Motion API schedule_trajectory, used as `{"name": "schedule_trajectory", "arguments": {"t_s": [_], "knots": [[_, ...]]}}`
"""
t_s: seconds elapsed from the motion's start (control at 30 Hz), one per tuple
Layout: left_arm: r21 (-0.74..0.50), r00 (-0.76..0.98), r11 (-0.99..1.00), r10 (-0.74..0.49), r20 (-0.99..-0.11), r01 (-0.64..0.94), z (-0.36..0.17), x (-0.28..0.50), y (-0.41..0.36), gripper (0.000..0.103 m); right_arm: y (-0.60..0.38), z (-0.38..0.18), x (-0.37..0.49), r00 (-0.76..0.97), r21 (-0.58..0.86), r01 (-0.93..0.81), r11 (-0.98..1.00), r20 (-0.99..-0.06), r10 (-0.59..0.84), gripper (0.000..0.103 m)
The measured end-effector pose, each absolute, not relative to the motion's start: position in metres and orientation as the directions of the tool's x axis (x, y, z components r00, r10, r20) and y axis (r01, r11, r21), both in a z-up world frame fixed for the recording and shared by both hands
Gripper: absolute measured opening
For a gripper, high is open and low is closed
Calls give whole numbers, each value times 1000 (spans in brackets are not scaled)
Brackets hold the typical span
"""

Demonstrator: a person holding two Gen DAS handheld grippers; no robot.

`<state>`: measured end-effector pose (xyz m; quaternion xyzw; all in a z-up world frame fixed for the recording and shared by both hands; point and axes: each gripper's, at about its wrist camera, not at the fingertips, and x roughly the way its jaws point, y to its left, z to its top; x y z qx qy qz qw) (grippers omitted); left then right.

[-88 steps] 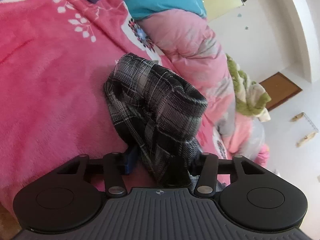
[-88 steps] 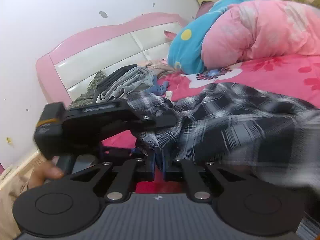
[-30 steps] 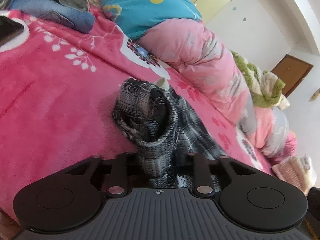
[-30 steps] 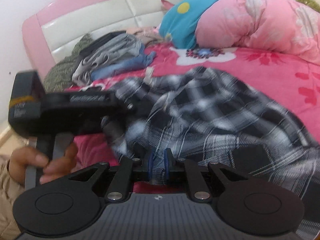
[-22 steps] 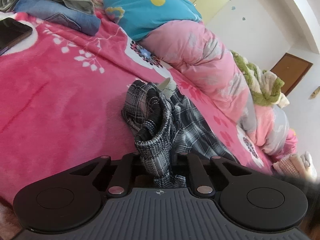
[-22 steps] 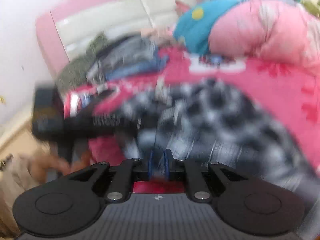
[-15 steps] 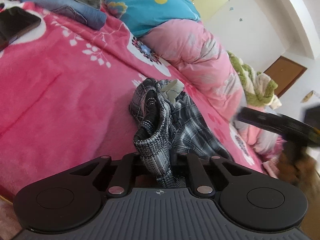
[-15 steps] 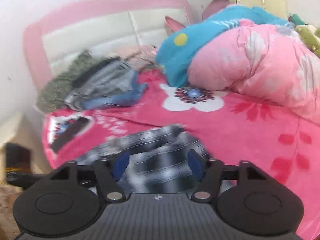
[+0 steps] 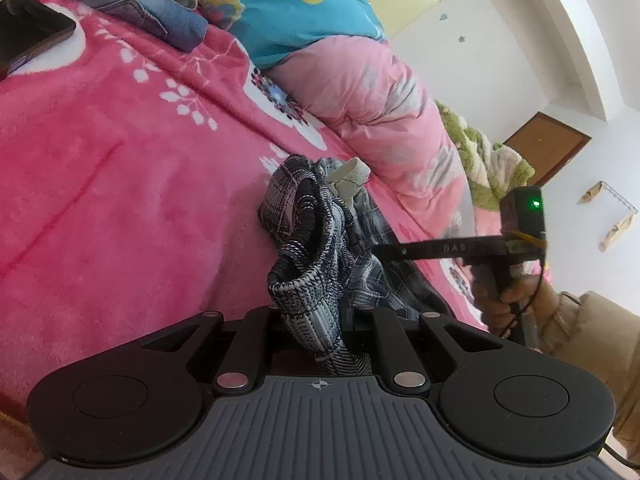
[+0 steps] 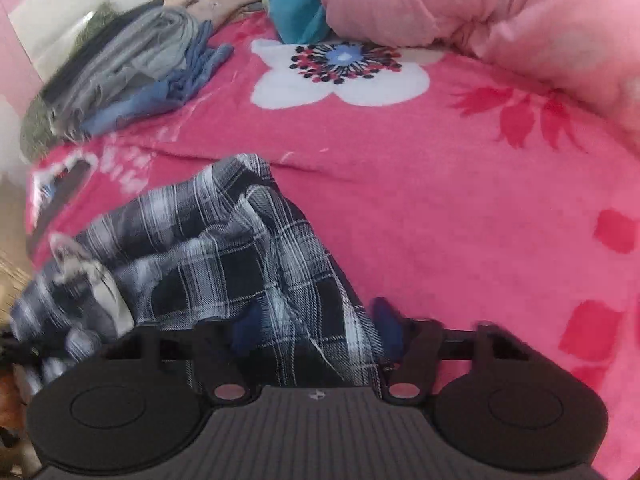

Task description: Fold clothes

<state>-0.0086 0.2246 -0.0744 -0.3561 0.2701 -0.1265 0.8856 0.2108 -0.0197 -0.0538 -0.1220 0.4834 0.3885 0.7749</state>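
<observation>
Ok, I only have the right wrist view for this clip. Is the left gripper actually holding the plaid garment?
Observer: Yes. The left gripper is shut on a bunched, ribbed edge of the plaid garment.
Operator: Where does my right gripper sit relative to that grasp?
Observer: The right gripper reaches in from the side. Its tip meets the garment just beyond the left one's grip.
Operator: What is driving it?
Observer: A hand grips its handle below a lit green light.
</observation>
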Motion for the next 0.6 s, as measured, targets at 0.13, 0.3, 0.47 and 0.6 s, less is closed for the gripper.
{"name": "schedule_trajectory", "arguments": {"t_s": [0.13,0.3,0.47,0.6], "knots": [[-694,832,719,-410,-373,43,-71,-6,225,9,-4,-37,188,320,48,-731,681,-857,404,8],[-675,844,736,-396,-362,55,-59,2,227,8,27,-2,156,557,-279,-731,623,-771,308,7],[-643,839,765,-371,-398,33,-46,31,235,8,29,24,168,728,-470,-619,629,-643,237,7],[-612,855,791,-321,-407,6,-40,54,245,8,32,32,193,801,-544,-541,641,-567,195,7]]}}
